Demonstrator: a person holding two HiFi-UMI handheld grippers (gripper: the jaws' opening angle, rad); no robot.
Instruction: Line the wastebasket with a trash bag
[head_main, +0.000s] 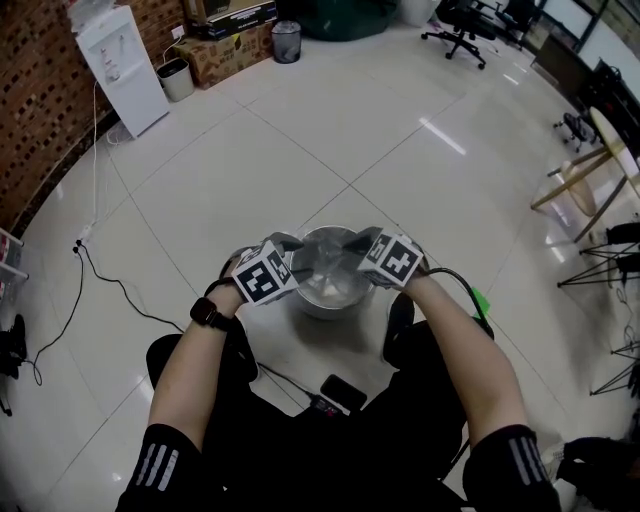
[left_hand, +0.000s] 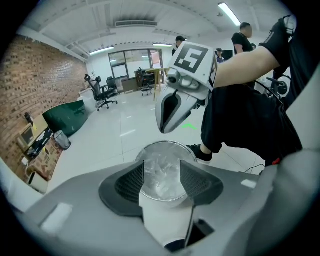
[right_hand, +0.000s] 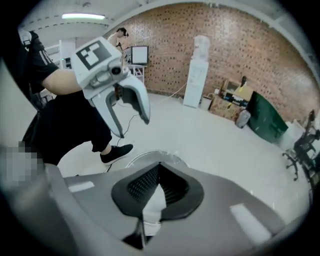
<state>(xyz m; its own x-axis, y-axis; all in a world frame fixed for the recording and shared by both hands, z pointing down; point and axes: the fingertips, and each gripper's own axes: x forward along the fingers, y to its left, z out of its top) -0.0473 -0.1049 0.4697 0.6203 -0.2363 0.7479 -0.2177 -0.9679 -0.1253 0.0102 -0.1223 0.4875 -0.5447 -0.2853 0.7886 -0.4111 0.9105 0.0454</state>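
A round metal wastebasket (head_main: 330, 285) stands on the tiled floor in front of the person's knees, with a crinkled clear trash bag (left_hand: 161, 172) lining its inside. My left gripper (head_main: 287, 243) hovers over the basket's left rim. Its jaws stand open with nothing between them, and the lined basket (left_hand: 165, 150) shows through the gap. My right gripper (head_main: 360, 239) hangs above the right rim. Its pads (right_hand: 167, 182) meet at the tips, shut on nothing that I can see. The basket's rim (right_hand: 145, 156) peeks out just beyond them. Each gripper view shows the other gripper raised above the basket: the right one (left_hand: 172, 112) and the left one (right_hand: 127, 102).
A black shoe (head_main: 398, 330) sits right of the basket and a dark device (head_main: 342, 392) lies by the knees. A black cable (head_main: 110, 285) runs across the tiles on the left. A white water dispenser (head_main: 120, 65), small bins (head_main: 177, 78) and boxes line the far brick wall. Chairs (head_main: 462, 22) stand farther off.
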